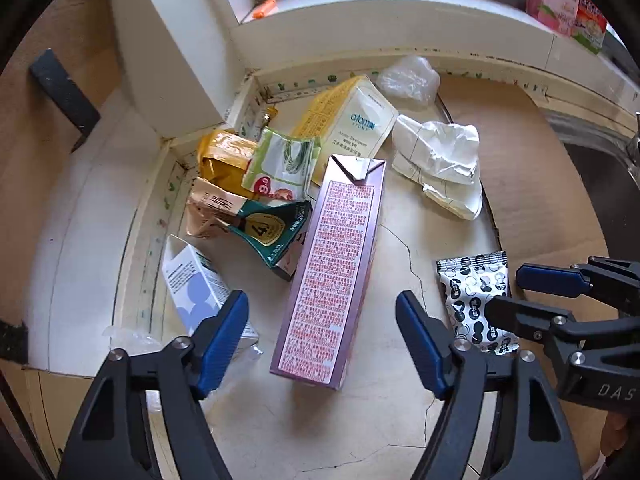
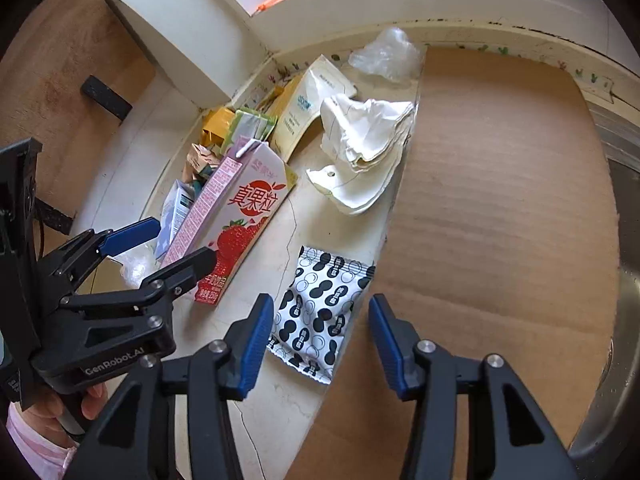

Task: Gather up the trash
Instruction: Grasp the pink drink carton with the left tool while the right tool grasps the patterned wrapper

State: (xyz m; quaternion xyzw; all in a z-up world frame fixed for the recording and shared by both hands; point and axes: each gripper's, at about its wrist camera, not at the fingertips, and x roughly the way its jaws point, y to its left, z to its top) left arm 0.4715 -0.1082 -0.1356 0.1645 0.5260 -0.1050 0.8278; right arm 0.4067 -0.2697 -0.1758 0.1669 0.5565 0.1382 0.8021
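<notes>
Right gripper [image 2: 316, 340]: jaws spread, straddling snack packet [image 2: 320, 312] beside carton, ready to pinch.
Left gripper [image 1: 320, 336]: jaws spread over carton [image 1: 332, 276].

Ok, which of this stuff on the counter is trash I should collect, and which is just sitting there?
Trash to collect:
strawberry milk carton
black-and-white snack packet
crumpled white paper
clear plastic bag
toothpaste box
crushed cartons and wrappers in the corner
small blue-and-white box

Just lying about:
cardboard sheet
pink packages on the sill
</notes>
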